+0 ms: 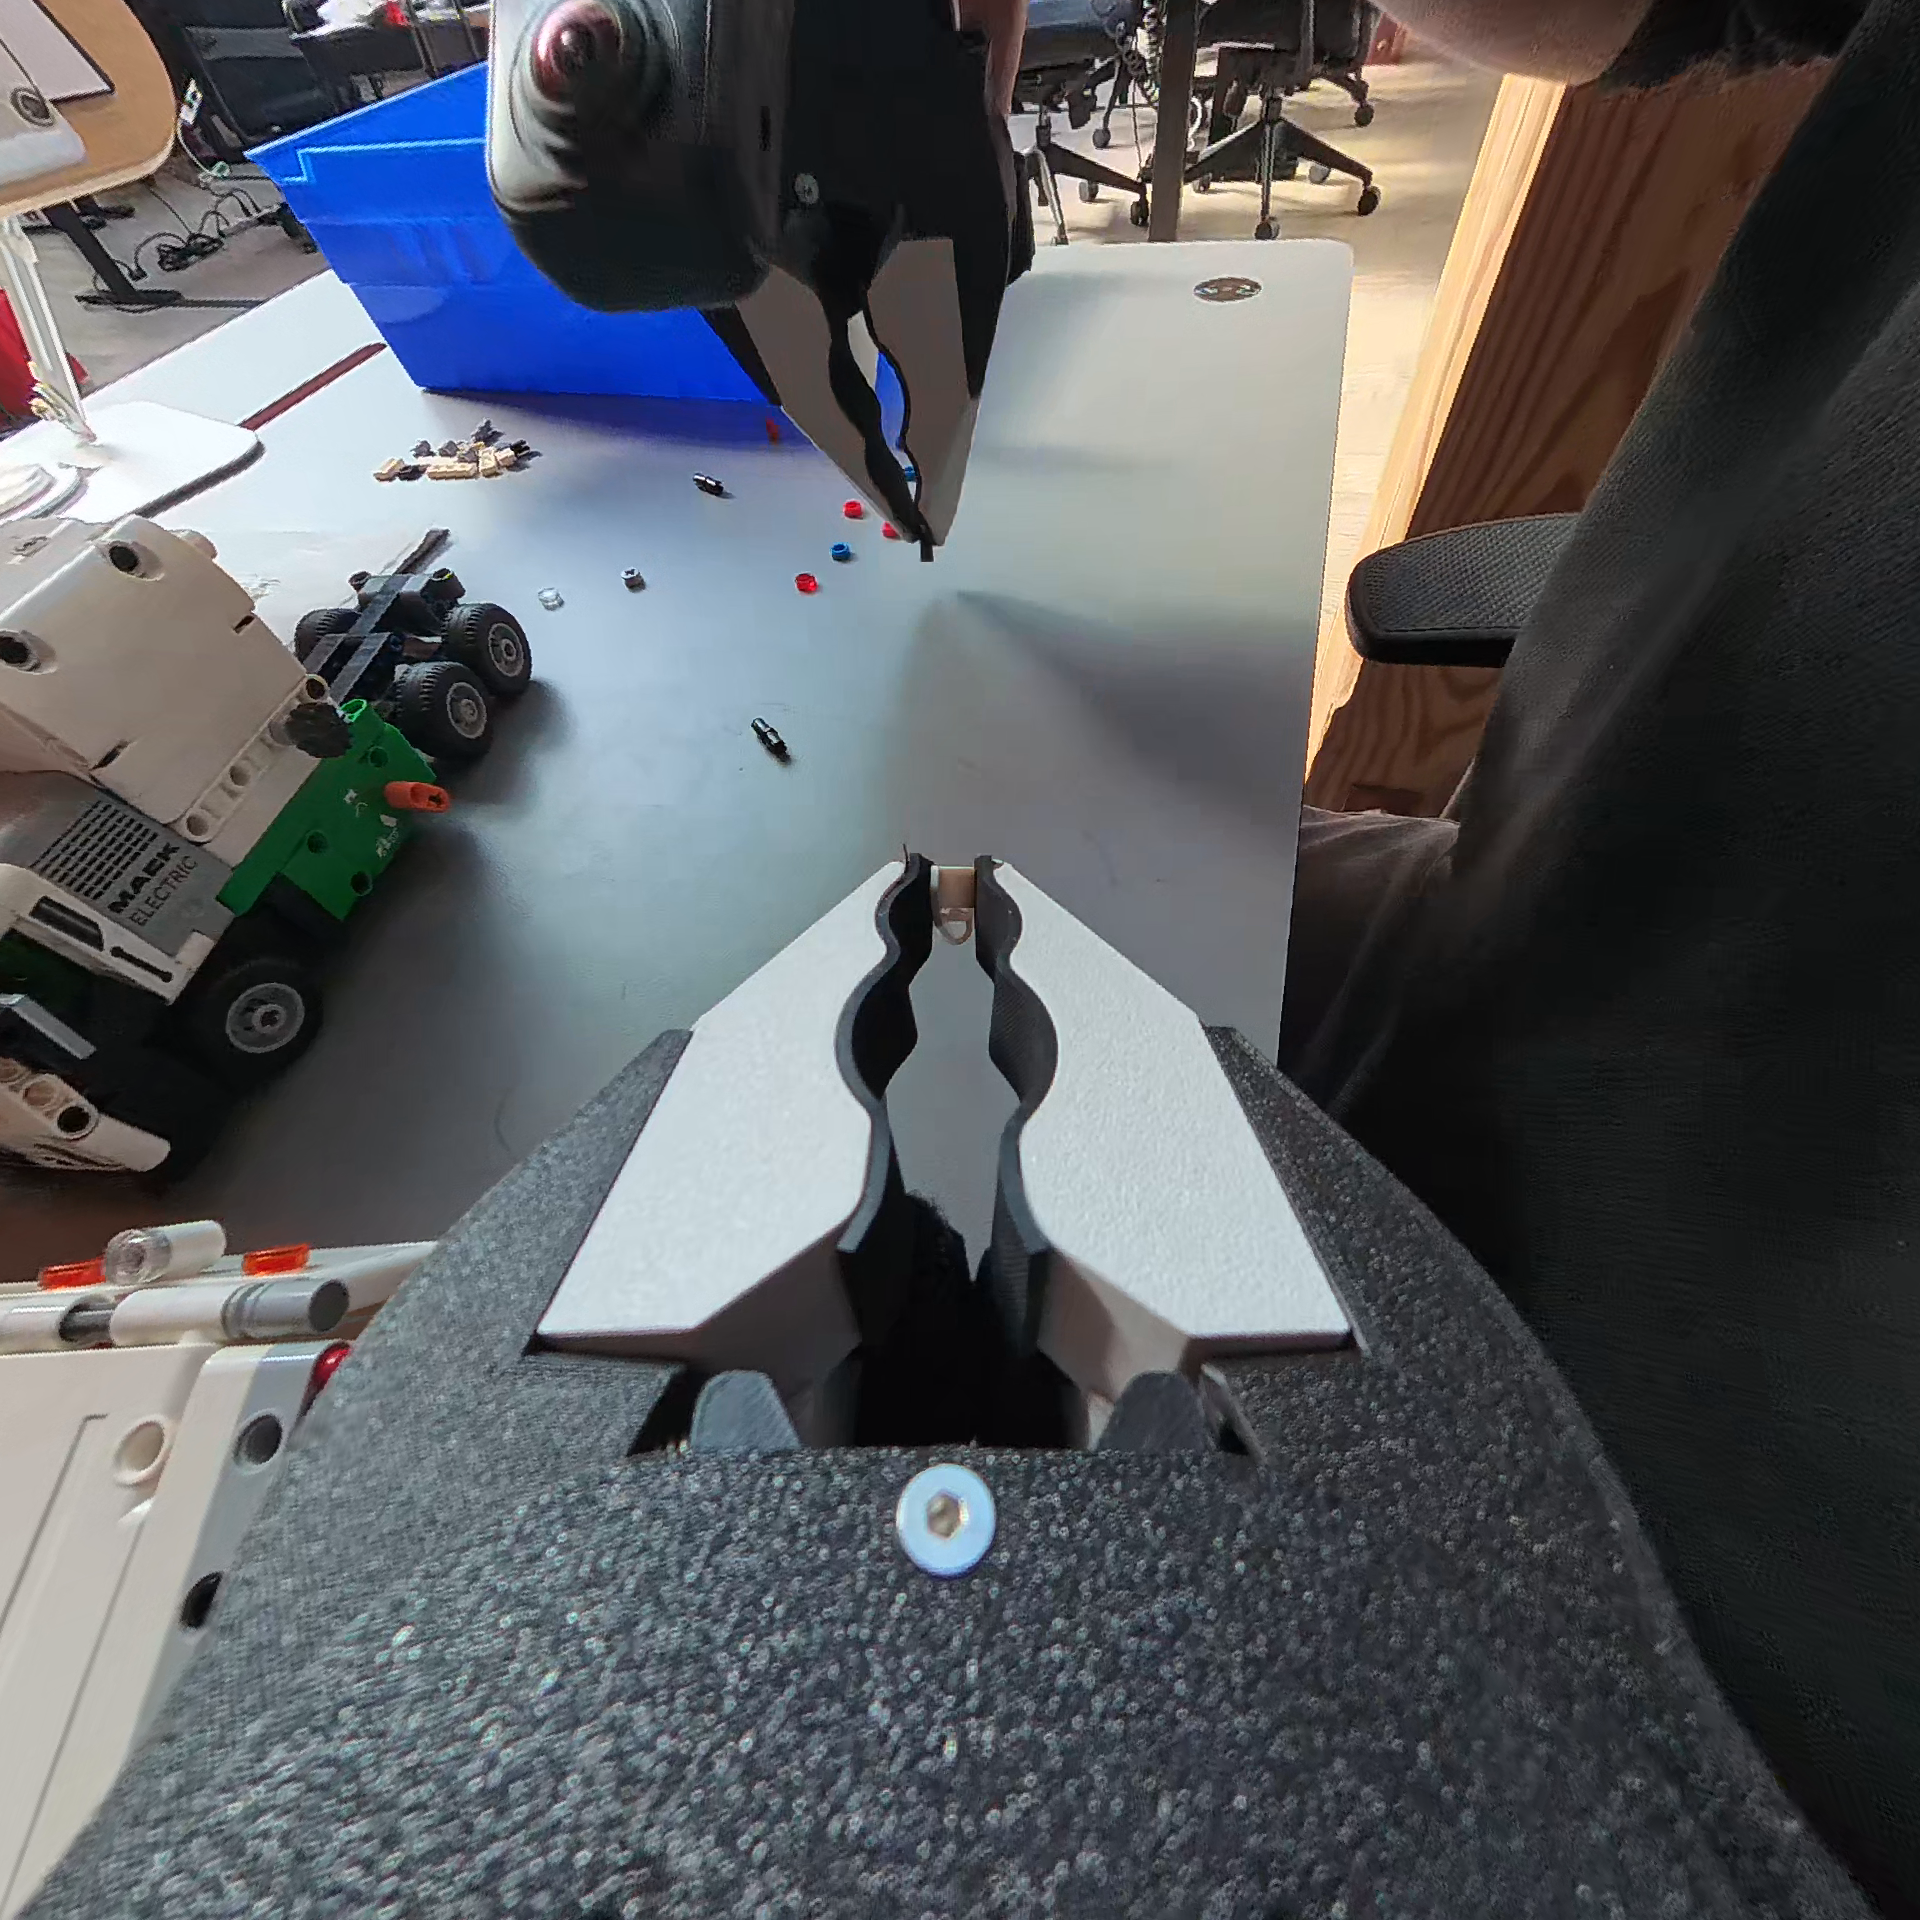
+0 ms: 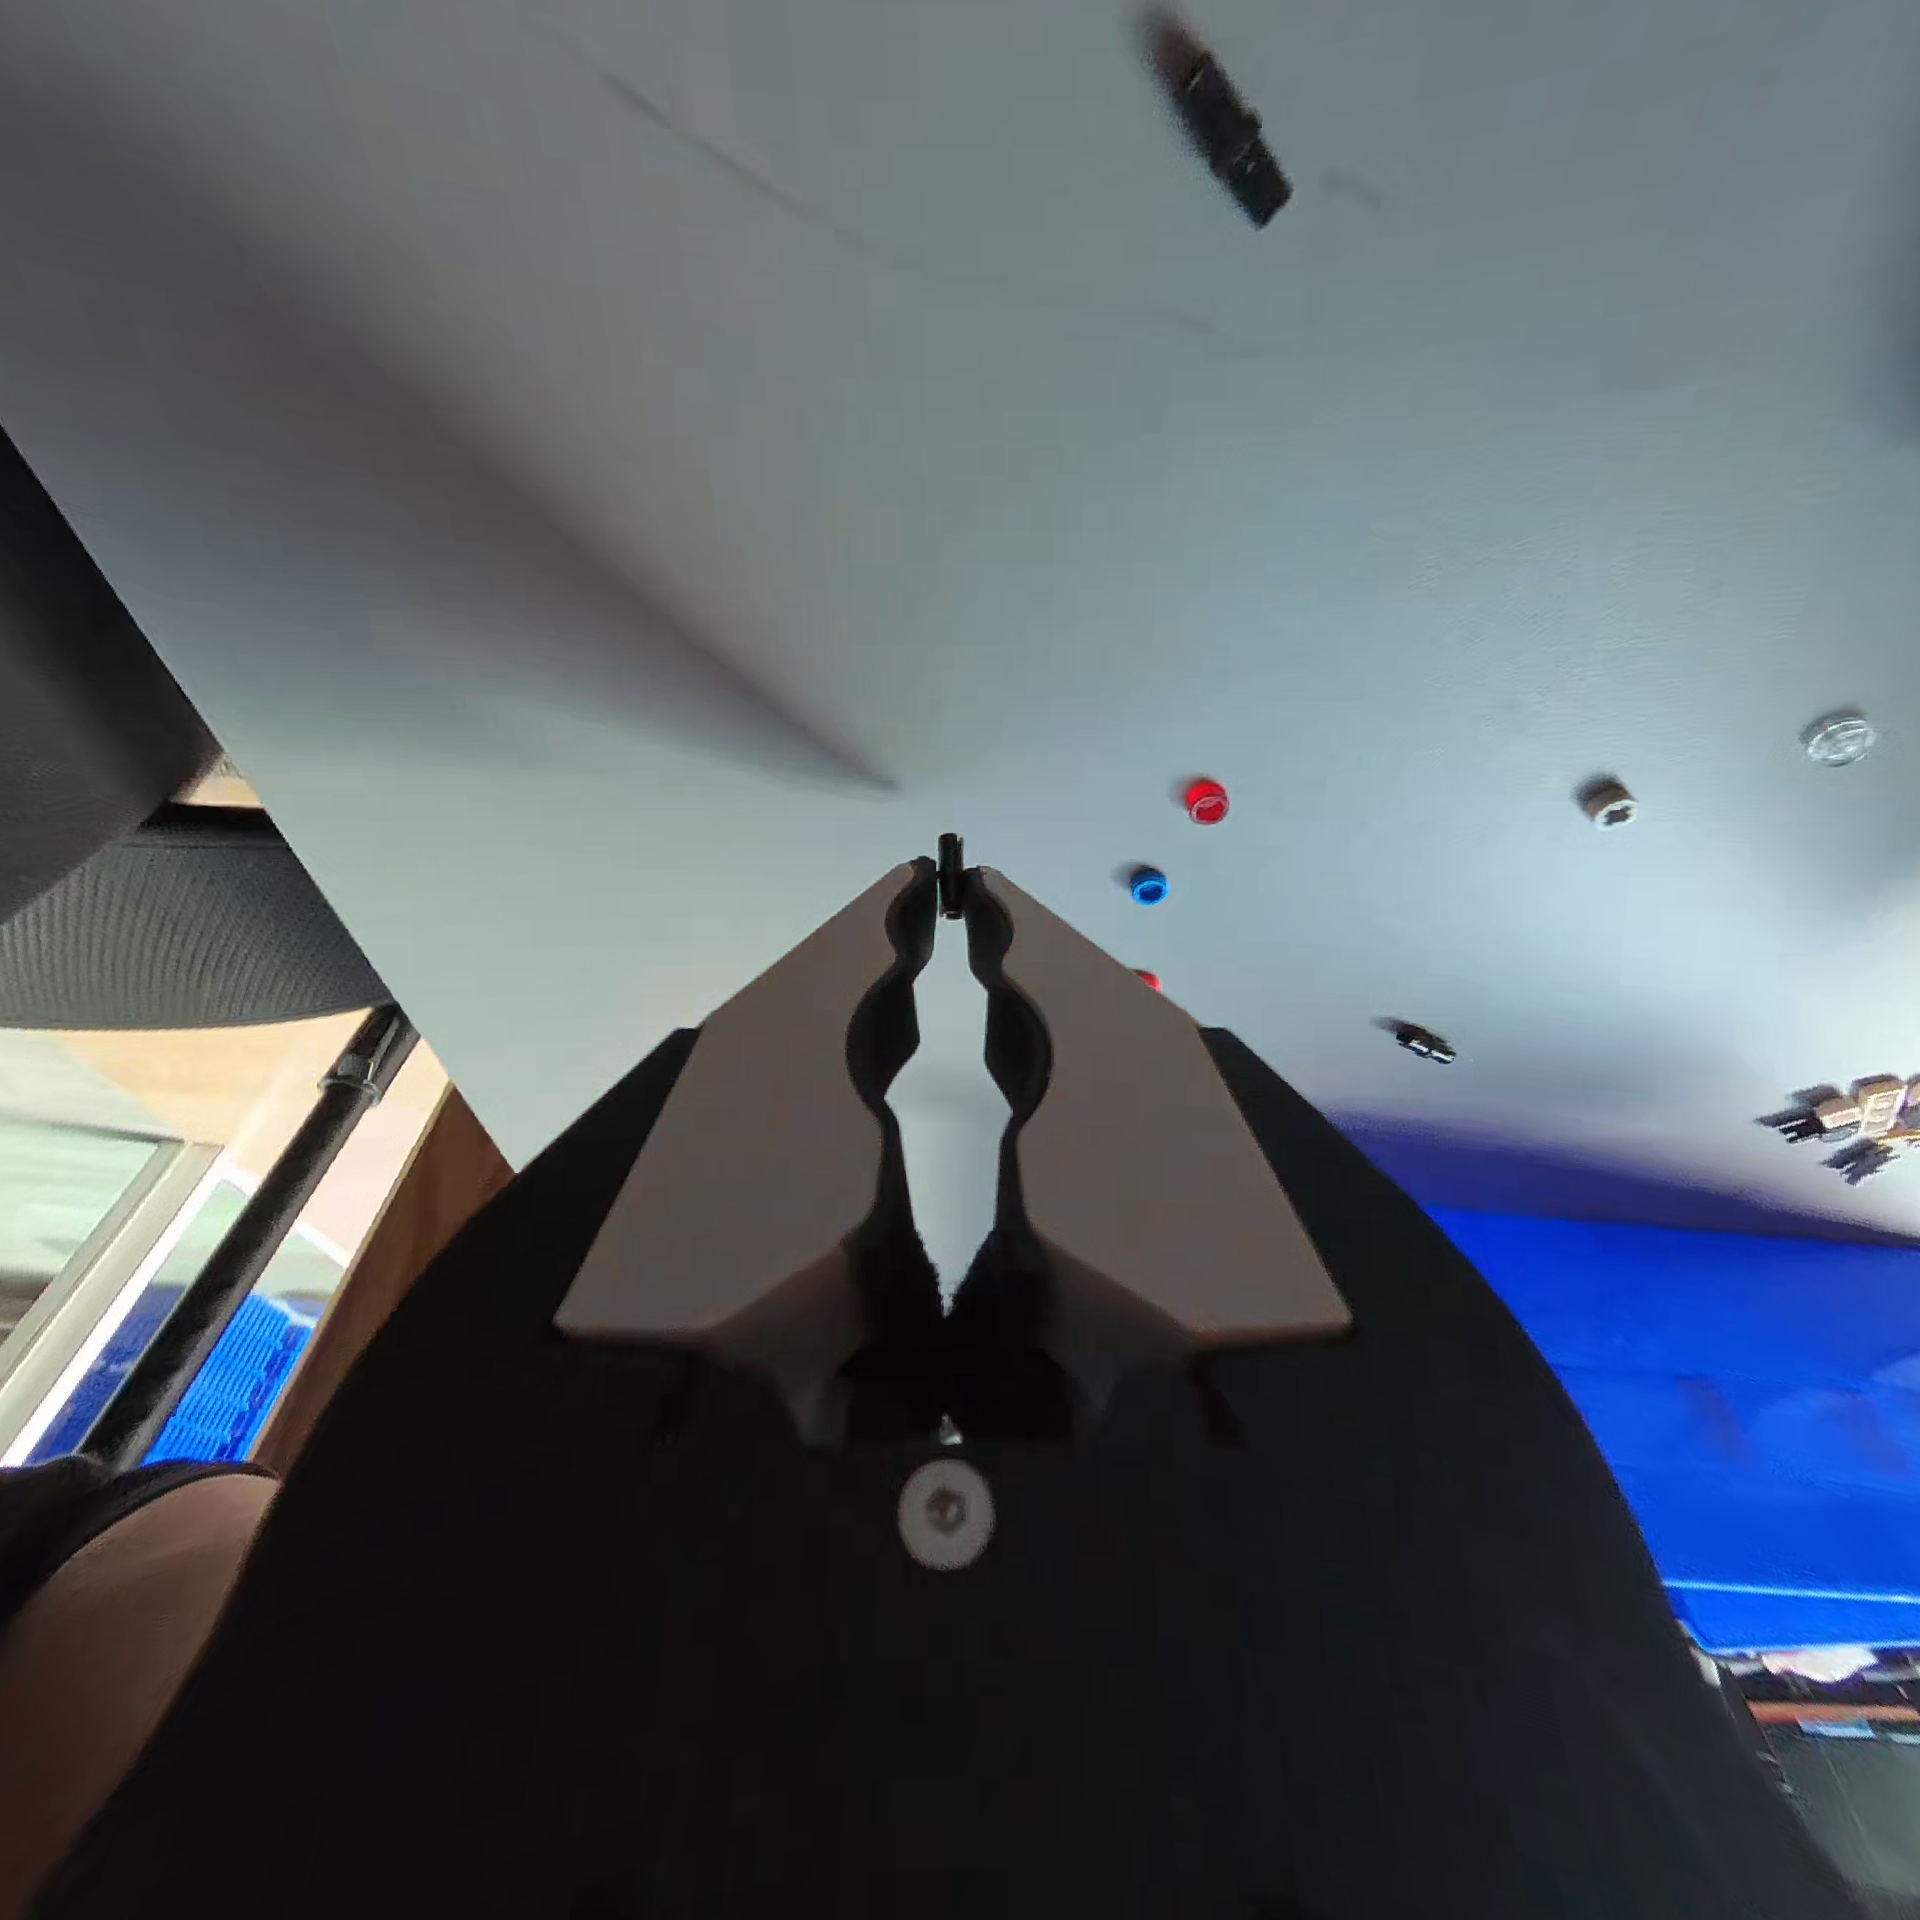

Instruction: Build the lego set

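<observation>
My left gripper [image 1: 953,873] is shut on a small tan piece [image 1: 954,896] and holds it above the grey table [image 1: 1091,675]. My right gripper [image 2: 948,878] is shut on a thin black pin [image 2: 948,864]; in the left wrist view it [image 1: 925,540] hangs tips-down over the table, beyond the left gripper. A white and green truck model [image 1: 156,790] stands at the left. A black wheeled chassis [image 1: 436,655] lies beside it. Loose black pins [image 1: 770,738] and small red [image 1: 806,583] and blue [image 1: 840,551] round pieces lie on the table.
A blue bin [image 1: 499,270] stands at the table's back. A pile of tan and dark pieces [image 1: 457,462] lies in front of it. White parts [image 1: 156,1351] sit at the lower left. A person in dark clothing [image 1: 1662,935] and a chair armrest [image 1: 1455,603] are at the right.
</observation>
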The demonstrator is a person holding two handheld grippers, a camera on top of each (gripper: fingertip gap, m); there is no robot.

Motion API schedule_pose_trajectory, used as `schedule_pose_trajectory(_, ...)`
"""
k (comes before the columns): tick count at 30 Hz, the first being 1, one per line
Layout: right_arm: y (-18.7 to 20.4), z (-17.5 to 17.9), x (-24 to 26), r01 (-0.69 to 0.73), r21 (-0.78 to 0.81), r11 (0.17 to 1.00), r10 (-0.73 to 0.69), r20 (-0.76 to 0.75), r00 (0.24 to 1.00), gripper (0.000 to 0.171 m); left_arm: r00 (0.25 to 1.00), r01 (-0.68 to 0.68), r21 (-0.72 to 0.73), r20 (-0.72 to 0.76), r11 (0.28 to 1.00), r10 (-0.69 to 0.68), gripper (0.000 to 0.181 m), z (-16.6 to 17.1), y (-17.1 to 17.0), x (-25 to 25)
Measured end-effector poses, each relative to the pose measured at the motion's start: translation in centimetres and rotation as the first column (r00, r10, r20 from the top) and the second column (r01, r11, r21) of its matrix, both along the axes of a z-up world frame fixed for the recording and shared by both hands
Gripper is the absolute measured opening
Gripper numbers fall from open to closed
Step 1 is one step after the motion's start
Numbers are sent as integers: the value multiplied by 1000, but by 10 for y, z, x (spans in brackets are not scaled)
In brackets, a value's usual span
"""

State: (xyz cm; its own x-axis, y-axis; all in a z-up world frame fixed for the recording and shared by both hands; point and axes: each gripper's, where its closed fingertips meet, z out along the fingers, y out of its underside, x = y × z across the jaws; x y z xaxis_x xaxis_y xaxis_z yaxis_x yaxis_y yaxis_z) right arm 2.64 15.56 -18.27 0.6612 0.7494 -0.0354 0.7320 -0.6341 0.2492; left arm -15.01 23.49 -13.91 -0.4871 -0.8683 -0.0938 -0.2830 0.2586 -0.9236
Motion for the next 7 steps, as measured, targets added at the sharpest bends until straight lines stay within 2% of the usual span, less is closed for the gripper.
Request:
schedule_pose_trajectory(1, -3, -1, 3, -7, -25, 1000, 7, 27, 1000, 4, 1000, 0, 9, -1, 1000, 0, 6, -1, 0, 0)
schedule_pose_trajectory(7, -13, -8, 12, 4, -125, 992, 10, 109, 994, 4, 1000, 3, 55, -2, 998, -3, 6, -5, -3, 0)
